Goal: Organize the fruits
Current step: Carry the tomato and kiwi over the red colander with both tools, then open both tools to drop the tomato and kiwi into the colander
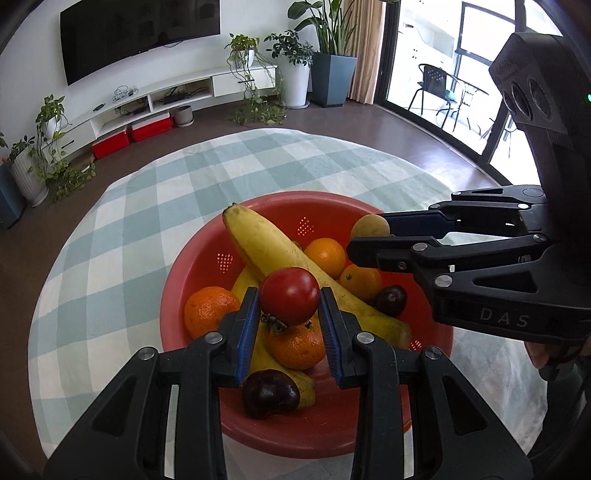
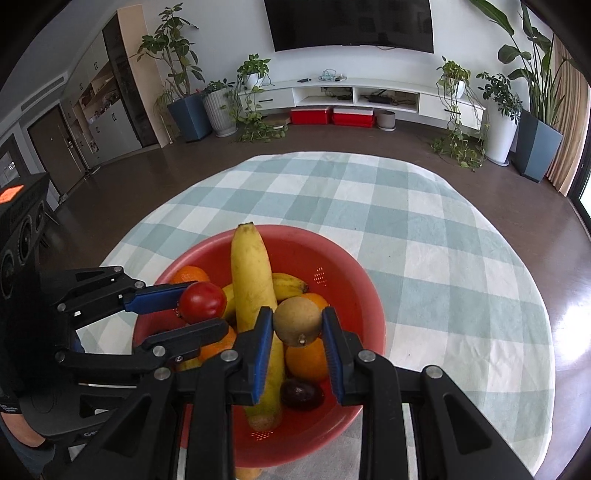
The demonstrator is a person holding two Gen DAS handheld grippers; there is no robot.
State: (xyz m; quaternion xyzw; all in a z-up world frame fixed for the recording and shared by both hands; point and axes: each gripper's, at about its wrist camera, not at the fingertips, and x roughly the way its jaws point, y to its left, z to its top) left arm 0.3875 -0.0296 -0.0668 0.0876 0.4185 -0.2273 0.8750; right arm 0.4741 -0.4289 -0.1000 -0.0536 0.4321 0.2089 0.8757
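Checked cloth (image 2: 424, 229) in pale green and white covers the round table below both pairs of tongs. Beyond the table lies dark brown flooring, then a white wall with a black television (image 2: 349, 24), a low white media unit (image 2: 369, 94) with two red boxes (image 2: 332, 115) under it, and potted plants (image 1: 295, 62) to either side. Glass doors with a black chair (image 1: 432, 86) outside appear in the left wrist view, behind the right tongs.

The near rim of the red colander (image 1: 184, 273) is cut off by the finger frames in both views. Fruit at the bottom of the colander is partly covered by the fruit above it. The person appears only as a hand edge and a dark sleeve at the frame borders.

The left tongs (image 1: 289, 297) are clenched on a red tomato (image 1: 289, 295); the blue pads (image 1: 248, 328) press its two sides, its green calyx pointing down. The tomato is raised over the fruit pile in the colander. The right tongs (image 2: 297, 322) are clenched on a round tan-brown fruit (image 2: 297, 322), with a small stem stub at its lower side, also raised over the colander. The two pairs of tongs are close together, side by side.

Directly under the tongs the colander holds a long yellow banana (image 2: 255, 295) lying across the pile, smaller bananas (image 2: 290, 285), several oranges (image 1: 208, 308) and dark purple round fruits (image 1: 269, 393).
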